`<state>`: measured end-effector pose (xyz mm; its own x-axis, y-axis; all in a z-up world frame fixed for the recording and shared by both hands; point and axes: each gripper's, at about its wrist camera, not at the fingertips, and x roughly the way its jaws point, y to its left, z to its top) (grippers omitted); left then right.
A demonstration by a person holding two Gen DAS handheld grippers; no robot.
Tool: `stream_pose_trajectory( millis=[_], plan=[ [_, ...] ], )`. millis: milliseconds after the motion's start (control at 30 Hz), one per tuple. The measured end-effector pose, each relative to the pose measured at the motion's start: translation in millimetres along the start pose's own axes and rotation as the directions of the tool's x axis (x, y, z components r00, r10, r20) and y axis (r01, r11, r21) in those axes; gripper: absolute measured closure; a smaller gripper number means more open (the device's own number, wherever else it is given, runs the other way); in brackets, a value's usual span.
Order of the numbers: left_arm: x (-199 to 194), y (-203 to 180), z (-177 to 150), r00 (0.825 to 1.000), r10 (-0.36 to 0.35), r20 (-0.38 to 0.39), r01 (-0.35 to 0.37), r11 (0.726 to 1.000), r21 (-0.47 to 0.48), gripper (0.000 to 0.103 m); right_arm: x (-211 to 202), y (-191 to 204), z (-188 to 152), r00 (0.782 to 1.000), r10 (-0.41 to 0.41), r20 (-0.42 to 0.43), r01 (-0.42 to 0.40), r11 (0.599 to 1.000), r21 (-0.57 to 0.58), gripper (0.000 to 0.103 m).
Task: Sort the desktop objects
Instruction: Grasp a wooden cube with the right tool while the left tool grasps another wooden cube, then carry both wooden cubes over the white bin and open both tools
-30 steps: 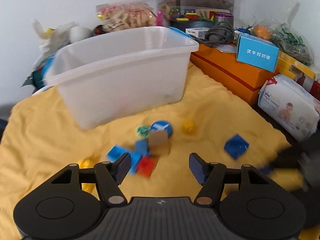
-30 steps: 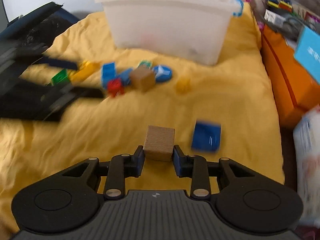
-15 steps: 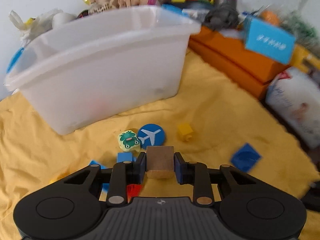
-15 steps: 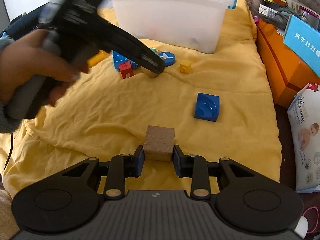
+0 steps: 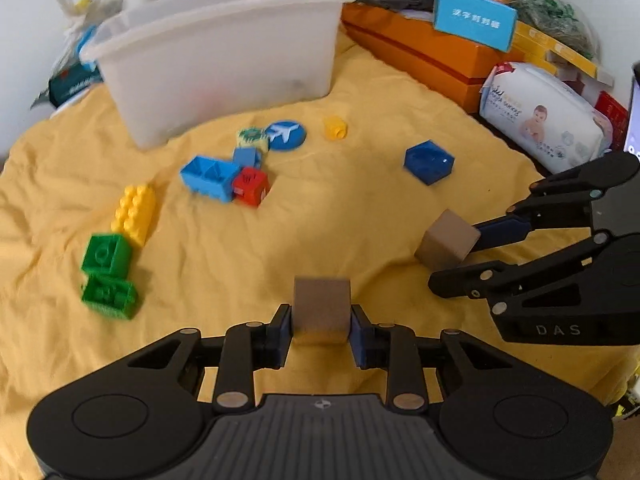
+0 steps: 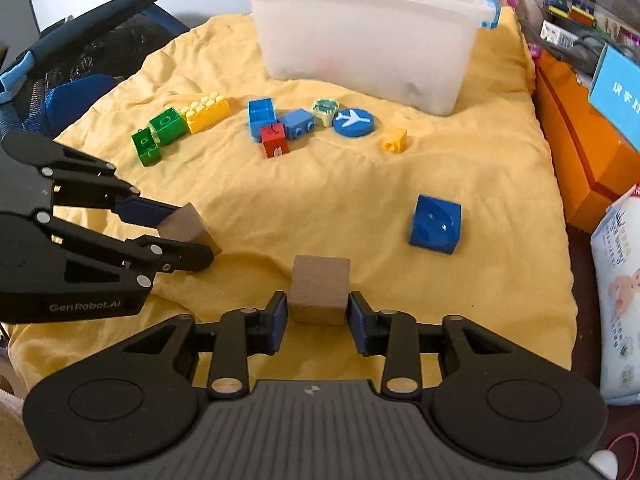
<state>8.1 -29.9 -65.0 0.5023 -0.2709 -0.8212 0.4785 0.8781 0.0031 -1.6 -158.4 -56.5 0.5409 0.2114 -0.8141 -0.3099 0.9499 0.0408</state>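
Note:
My left gripper [image 5: 320, 330] is shut on a wooden cube [image 5: 320, 310] low over the yellow cloth [image 5: 320, 224]. It also shows in the right wrist view [image 6: 176, 236] at the left with that cube [image 6: 184, 226]. My right gripper [image 6: 318, 314] is shut on a second wooden cube [image 6: 318, 290]; it shows in the left wrist view [image 5: 460, 256] at the right with its cube [image 5: 446, 240]. Loose toys lie ahead: green bricks [image 5: 106, 276], a yellow brick [image 5: 134, 214], a light blue brick [image 5: 208, 178], a red cube [image 5: 250, 186], a plane disc [image 5: 285, 135], a dark blue block [image 5: 429, 161].
A white plastic bin [image 5: 224, 60] stands at the back of the cloth. An orange box [image 5: 432, 56] with a blue carton [image 5: 474, 22] and a wipes pack [image 5: 544, 118] line the right side. A dark bag [image 6: 76, 64] lies off the cloth's left edge.
My left gripper closed on a wooden cube among the toys and pulled back with it toward the near side, close to my right gripper. The right gripper kept its cube.

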Motion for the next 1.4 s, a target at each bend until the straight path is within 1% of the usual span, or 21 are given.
stream_pose_trajectory(
  millis=[100, 233, 300, 333, 367, 400, 433, 533, 700, 833, 933, 1000, 1067, 1233, 1267, 1333, 1400],
  plan=[
    [-2, 5, -2, 1.000, -0.003, 0.011, 0.003, 1.000, -0.029, 0.068, -1, 2, -3, 1.000, -0.006, 0.005, 0.006, 1.000, -0.008, 0.061],
    [-1, 4, -2, 1.000, 0.000, 0.012, 0.001, 0.999, -0.034, 0.068, -2, 4, 0, 1.000, -0.016, 0.006, 0.016, 1.000, -0.020, 0.059],
    [1, 4, -2, 1.000, -0.009, 0.013, 0.009, 0.999, -0.034, 0.064, -2, 6, 2, 1.000, -0.022, 0.009, 0.023, 0.999, -0.033, 0.059],
    [3, 4, -3, 1.000, -0.021, 0.019, 0.022, 0.999, -0.040, 0.063, -1, 7, 4, 1.000, -0.027, 0.012, 0.028, 0.999, -0.038, 0.059],
    [6, 5, -4, 0.999, -0.041, 0.023, 0.042, 0.998, -0.051, 0.064, 0, 8, 5, 0.999, -0.031, 0.012, 0.031, 0.999, -0.042, 0.061],
    [6, 7, -5, 0.998, -0.047, 0.033, 0.049, 0.997, -0.062, 0.066, 2, 9, 5, 0.999, -0.038, 0.004, 0.038, 0.998, -0.046, 0.069],
    [6, 8, -5, 0.998, -0.052, 0.040, 0.054, 0.996, -0.068, 0.071, 5, 10, 6, 0.998, -0.057, -0.012, 0.057, 0.997, -0.055, 0.070],
    [2, 12, -5, 0.997, -0.065, 0.047, 0.068, 0.994, -0.083, 0.071, 5, 10, 4, 0.998, -0.064, -0.017, 0.063, 0.996, -0.069, 0.070],
    [-14, 17, 5, 0.994, -0.068, 0.090, 0.075, 0.993, -0.086, 0.071, 3, 10, 8, 0.998, -0.057, -0.016, 0.056, 0.996, -0.069, 0.070],
    [-29, 19, 19, 0.990, -0.051, 0.134, 0.060, 0.996, -0.064, 0.071, 2, 4, 14, 0.999, -0.047, -0.012, 0.046, 0.998, -0.050, 0.070],
    [-41, 24, 34, 0.983, -0.042, 0.180, 0.054, 0.997, -0.058, 0.071, -7, -1, 26, 0.998, -0.050, 0.024, 0.050, 0.998, -0.037, 0.070],
    [-48, 31, 47, 0.976, -0.026, 0.216, 0.041, 0.997, -0.066, 0.070, -13, -6, 39, 0.997, -0.048, 0.054, 0.049, 0.998, -0.029, 0.070],
    [-54, 38, 62, 0.969, -0.012, 0.246, 0.031, 0.997, -0.072, 0.070, -17, -10, 54, 0.994, -0.062, 0.091, 0.066, 0.997, -0.041, 0.070],
    [-64, 55, 113, 0.941, 0.038, 0.337, -0.026, 0.999, -0.043, 0.070, -27, -26, 103, 0.978, -0.085, 0.193, 0.095, 0.994, -0.047, 0.070],
    [-64, 59, 123, 0.935, 0.048, 0.353, -0.036, 0.999, -0.041, 0.070, -29, -29, 113, 0.972, -0.089, 0.216, 0.102, 0.994, -0.049, 0.070],
    [-64, 66, 147, 0.921, 0.070, 0.382, -0.063, 0.998, -0.032, 0.070, -34, -34, 138, 0.953, -0.115, 0.279, 0.137, 0.989, -0.061, 0.070],
    [-63, 73, 171, 0.916, 0.080, 0.394, -0.074, 0.997, -0.031, 0.070, -38, -39, 162, 0.925, -0.147, 0.351, 0.179, 0.982, -0.060, 0.070]
  ],
)
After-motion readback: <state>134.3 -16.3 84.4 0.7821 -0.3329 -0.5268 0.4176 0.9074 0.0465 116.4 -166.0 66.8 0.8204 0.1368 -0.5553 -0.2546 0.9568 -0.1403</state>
